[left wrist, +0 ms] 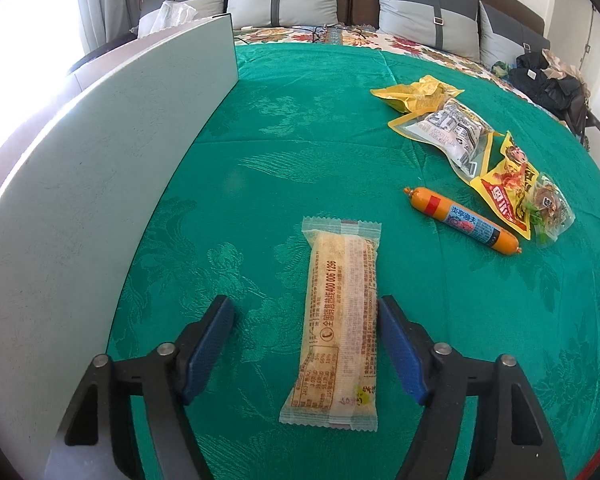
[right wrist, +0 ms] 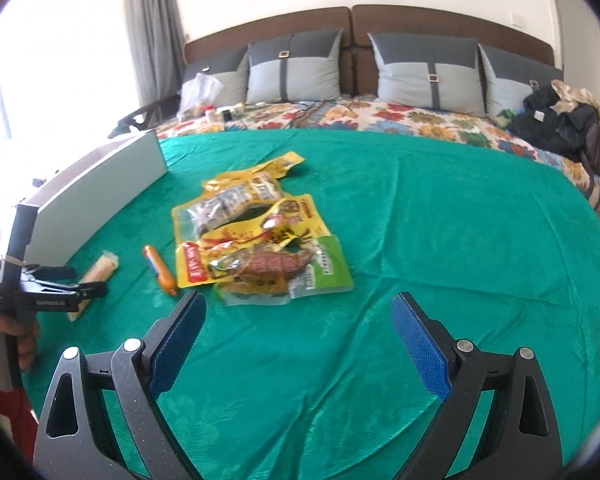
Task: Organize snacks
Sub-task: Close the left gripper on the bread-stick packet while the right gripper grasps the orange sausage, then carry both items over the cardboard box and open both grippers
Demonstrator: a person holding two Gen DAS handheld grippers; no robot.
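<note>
Left gripper gapes astride the wrapped cake bar; centre it, then close gently; right gripper wide, empty

Green patterned cloth covering the bed, flat grey-white board along its left edge, four grey cushions against brown headboard, floral bedspread, dark clothing pile, grey curtain

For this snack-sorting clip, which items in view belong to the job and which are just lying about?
Part of the job:
- cake bar, between the open left tongs
- sausage stick
- pile of snack packets
- white box
- right tongs, open, holding nothing

Lying about:
- pillows
- dark clothes
- plastic bag
</note>
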